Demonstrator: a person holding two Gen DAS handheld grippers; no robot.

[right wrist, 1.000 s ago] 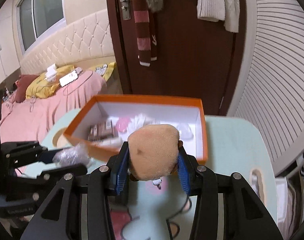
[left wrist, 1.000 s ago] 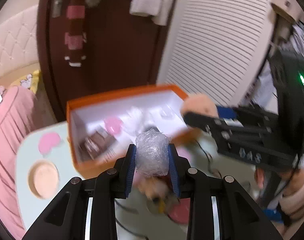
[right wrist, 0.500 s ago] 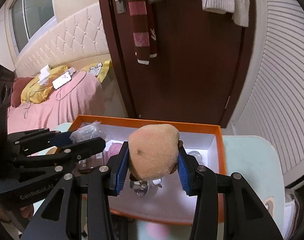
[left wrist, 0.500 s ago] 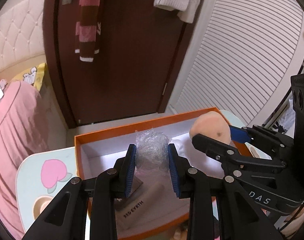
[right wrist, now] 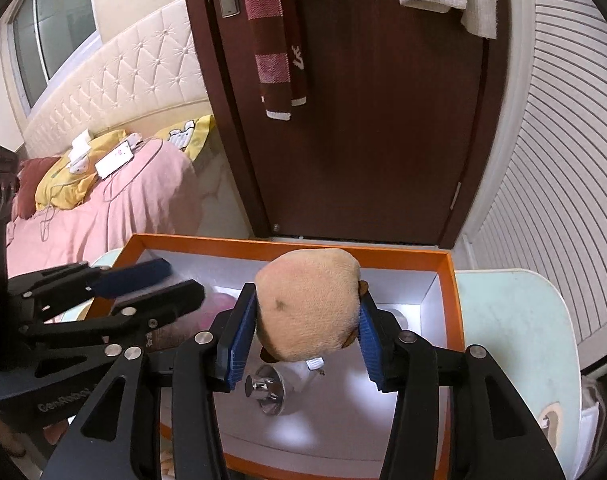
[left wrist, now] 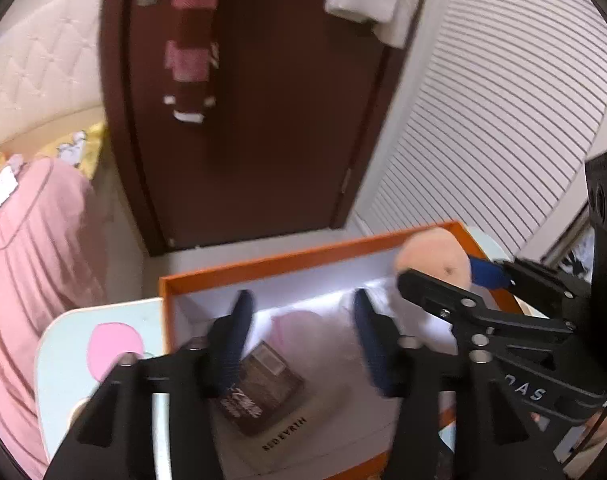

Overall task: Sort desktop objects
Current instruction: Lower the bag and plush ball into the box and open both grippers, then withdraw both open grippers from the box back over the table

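- We take the orange box [right wrist: 455,300] as our landmark; it sits on a pale blue table [right wrist: 515,320] in front of a dark brown door [right wrist: 383,120].
- Our left gripper [left wrist: 299,344] hangs over the left half of the box with its blue-padded fingers [left wrist: 233,344] spread wide and nothing between them; this view is blurred.
- Below the left gripper, inside the box, we see a dark brown packet [left wrist: 263,388] lying on a pale card printed with letters [left wrist: 287,436], and beside them a pink item [left wrist: 299,324] we cannot identify.
- Our right gripper [right wrist: 299,332] is clamped on a tan plush toy [right wrist: 307,304], held above the middle of the box, clear of its floor.
- Under the plush, on the white floor of the box, lies a small metal knob-like piece [right wrist: 265,390].
- In the left wrist view the plush [left wrist: 435,256] sits over the box's far right corner.
- To the left of the box a pink peach print [left wrist: 111,344] marks the tabletop.
- A pink bedspread [right wrist: 115,204] lies beyond the box's left side.
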